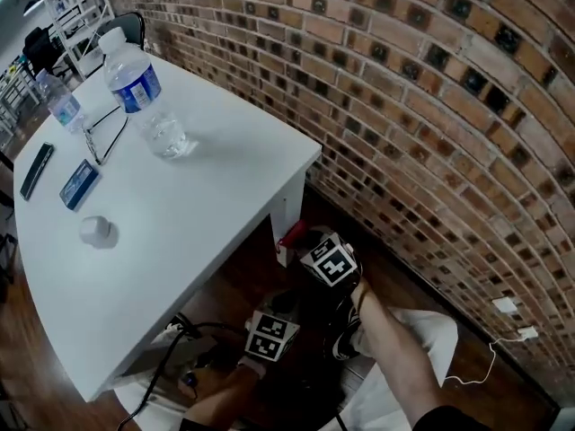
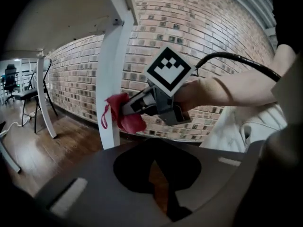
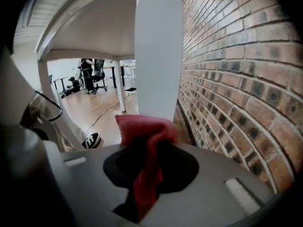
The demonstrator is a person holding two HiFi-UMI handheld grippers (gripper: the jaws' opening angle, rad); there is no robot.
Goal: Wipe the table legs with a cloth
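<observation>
- The right gripper (image 3: 147, 148) is clamped on a crumpled red cloth (image 3: 144, 126); the fabric runs down between its jaws and bunches past their tips
- That red bundle is pressed against the white table leg (image 3: 158, 56), partway down it; the leg stands under the corner of the white table (image 1: 180, 205) nearest the red-brown brick wall (image 1: 404, 106)
- From the left gripper's side, the cloth sits on the wall-facing edge of the leg, with a loose loop hanging to one side
- The left gripper (image 2: 157, 174) hangs back below the tabletop's near edge, well apart from the leg; its jaws are drawn together with only a sliver of brown wooden floor (image 2: 57, 145) showing between them; they hold nothing
- On the tabletop, towards its far left corner, stands a clear plastic water bottle with a blue label (image 1: 144, 97); a pair of thin-framed glasses (image 1: 103, 133) lies just beside it, and a flat blue card (image 1: 79, 184) nearer the left edge
</observation>
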